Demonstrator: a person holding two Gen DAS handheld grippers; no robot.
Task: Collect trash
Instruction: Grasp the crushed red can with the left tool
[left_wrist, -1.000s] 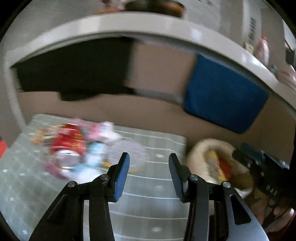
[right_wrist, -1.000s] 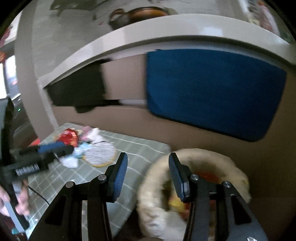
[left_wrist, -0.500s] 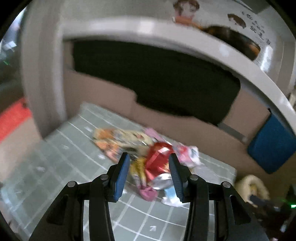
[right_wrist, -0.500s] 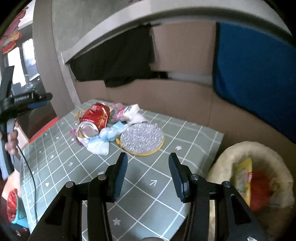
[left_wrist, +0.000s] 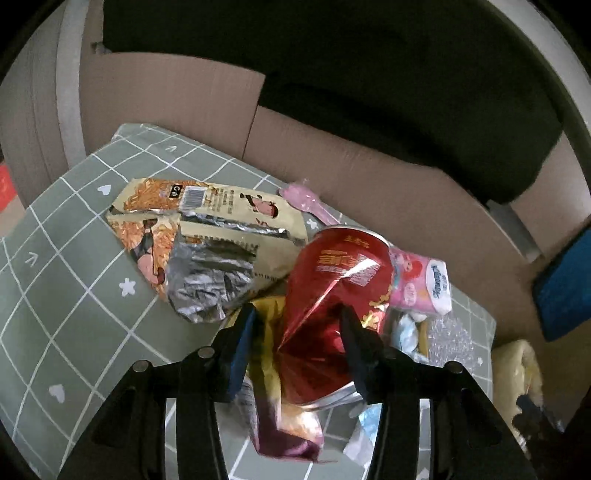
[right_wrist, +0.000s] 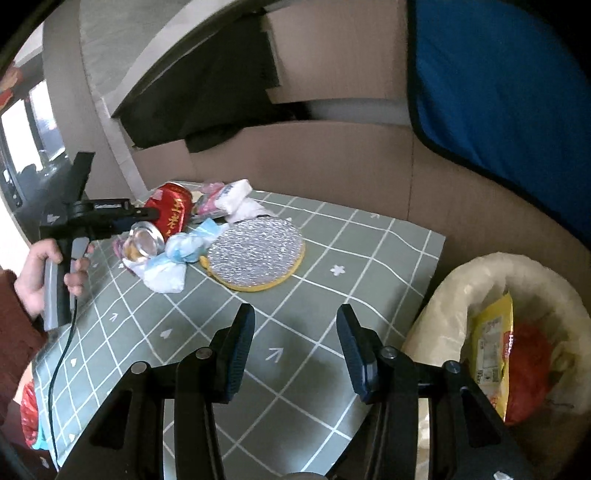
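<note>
One red can (left_wrist: 332, 295) serves as the landmark: it lies on its side, dented, on the green checked cloth (left_wrist: 66, 295), with its silver end toward the near side. Nearest in the left wrist view, the left gripper (left_wrist: 295, 325) has its two blue-padded fingers spread wide, one on each side of the can; the right pad looks to be against the can's side, though I cannot tell if it presses, and a gap shows at the left one. Under the can's near end lies one gold and purple wrapper (left_wrist: 284, 417). Left of the can sits one torn snack bag (left_wrist: 207, 240) with foil lining showing. Just right of it is one pink tissue pack (left_wrist: 417, 284), and beyond it one pink plastic piece (left_wrist: 310, 205).

In the right wrist view the right gripper (right_wrist: 295, 347) is wide and empty above bare cloth. Right of the can lie one white and blue wad (right_wrist: 181, 254) and one round foil pad (right_wrist: 258, 254); farther right, one lined bin (right_wrist: 461, 280) holds wrappers.

A second ago the can was left of the left gripper; now it is between its fingers.
</note>
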